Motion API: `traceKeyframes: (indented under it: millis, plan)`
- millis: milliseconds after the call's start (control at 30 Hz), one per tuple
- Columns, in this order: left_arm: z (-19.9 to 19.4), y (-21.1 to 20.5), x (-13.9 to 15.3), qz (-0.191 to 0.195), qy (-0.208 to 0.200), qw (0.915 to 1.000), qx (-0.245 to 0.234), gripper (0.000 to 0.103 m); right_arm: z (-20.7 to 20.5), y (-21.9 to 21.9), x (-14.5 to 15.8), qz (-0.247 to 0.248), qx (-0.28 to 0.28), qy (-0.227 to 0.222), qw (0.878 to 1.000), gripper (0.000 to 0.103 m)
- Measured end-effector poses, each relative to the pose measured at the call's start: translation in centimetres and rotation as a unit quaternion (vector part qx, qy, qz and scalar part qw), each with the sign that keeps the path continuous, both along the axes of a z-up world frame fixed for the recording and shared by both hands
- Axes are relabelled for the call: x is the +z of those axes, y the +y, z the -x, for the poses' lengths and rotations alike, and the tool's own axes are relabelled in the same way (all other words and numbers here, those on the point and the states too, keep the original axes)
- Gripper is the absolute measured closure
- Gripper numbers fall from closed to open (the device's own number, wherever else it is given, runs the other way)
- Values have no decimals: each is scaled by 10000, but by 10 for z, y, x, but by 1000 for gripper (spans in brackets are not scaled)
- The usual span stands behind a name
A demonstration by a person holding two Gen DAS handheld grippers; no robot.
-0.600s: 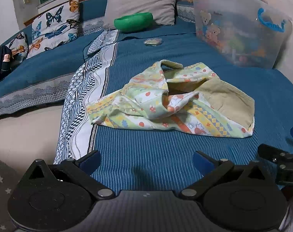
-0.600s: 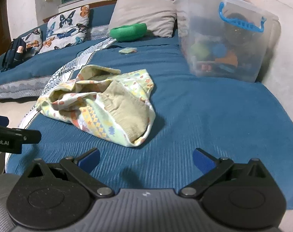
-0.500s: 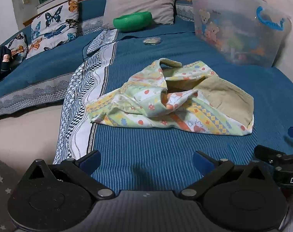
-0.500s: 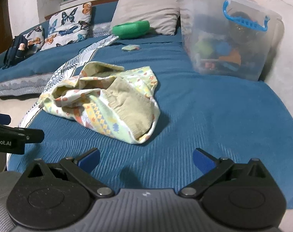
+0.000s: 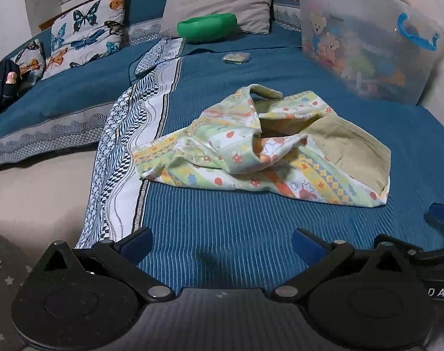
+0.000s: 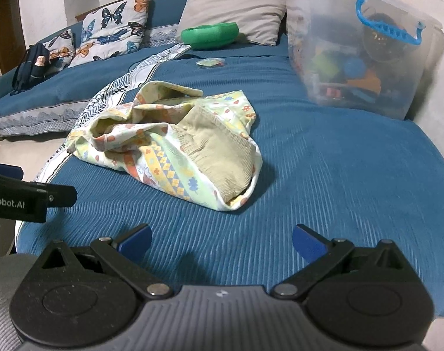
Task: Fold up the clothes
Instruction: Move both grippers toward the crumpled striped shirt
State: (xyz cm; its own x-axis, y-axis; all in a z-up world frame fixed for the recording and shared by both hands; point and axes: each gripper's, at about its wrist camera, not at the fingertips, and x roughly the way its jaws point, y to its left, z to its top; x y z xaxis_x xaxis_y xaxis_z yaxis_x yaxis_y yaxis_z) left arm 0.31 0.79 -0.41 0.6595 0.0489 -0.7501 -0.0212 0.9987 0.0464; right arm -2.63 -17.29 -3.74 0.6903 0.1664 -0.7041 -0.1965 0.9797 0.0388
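A small crumpled garment [image 5: 260, 146], pale yellow-green with a colourful print and a tan ribbed waistband, lies in a heap on the blue bedspread [image 5: 222, 228]. It also shows in the right wrist view [image 6: 175, 143]. My left gripper [image 5: 222, 245] is open and empty, just short of the garment's near edge. My right gripper [image 6: 222, 242] is open and empty, near the garment's waistband corner. Each gripper shows at the edge of the other's view.
A clear plastic toy bin [image 5: 365, 38] with a blue handle stands at the back right, also in the right wrist view [image 6: 359, 52]. A green bowl-shaped thing [image 5: 207, 26], pillows [image 5: 219, 0] and a small packet [image 5: 236, 57] lie further back. The bed's edge [image 5: 116, 175] drops off on the left.
Both grippers have moved a little closer to the garment, which looks slightly larger. Both stay open. The garment has not moved.
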Motion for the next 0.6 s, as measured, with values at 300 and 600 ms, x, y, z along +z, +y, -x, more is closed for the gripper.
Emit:
traceKeyframes:
  millis: [300, 600]
  plan:
    - [-11, 1, -2, 1, 81, 9999, 68, 0, -7, 2, -1, 4, 36, 18, 10000, 0]
    - [-22, -1, 0, -18, 151, 9999, 57, 0, -17, 4, -3, 14, 35, 28, 10000, 0]
